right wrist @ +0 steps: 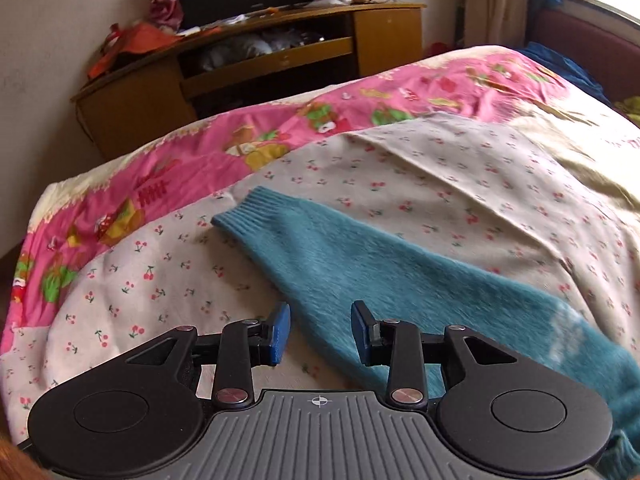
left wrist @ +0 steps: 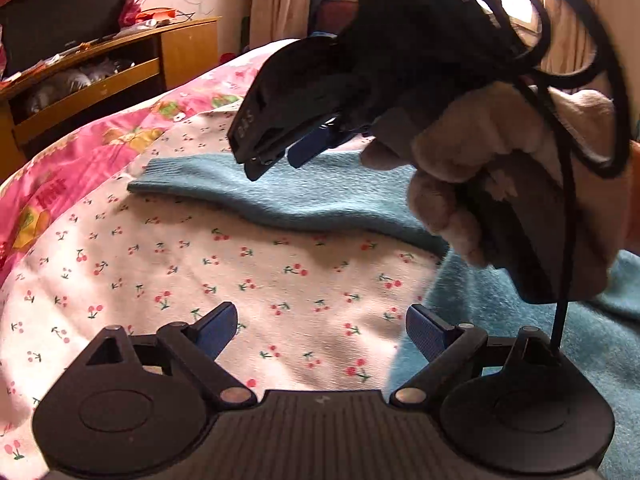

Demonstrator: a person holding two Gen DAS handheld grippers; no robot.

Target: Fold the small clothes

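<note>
Passage: cherry sheet (right wrist: 420, 168) bare beyond and left of teal sleeve (right wrist: 360, 264). Obstacles: right gripper (left wrist: 280, 156) and gloved hand (left wrist: 500, 184) above sleeve; cabinet (right wrist: 256, 60) past bed's edge.

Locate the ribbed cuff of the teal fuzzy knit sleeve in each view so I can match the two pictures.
Left wrist view: the ribbed cuff of the teal fuzzy knit sleeve lies left of centre, just below the other hand's tongs.
Right wrist view: the cuff sits left of centre, up and left of this camera's own tongs.
Shared landmark: the wooden cabinet with open shelves, beyond the bed in both.
</note>
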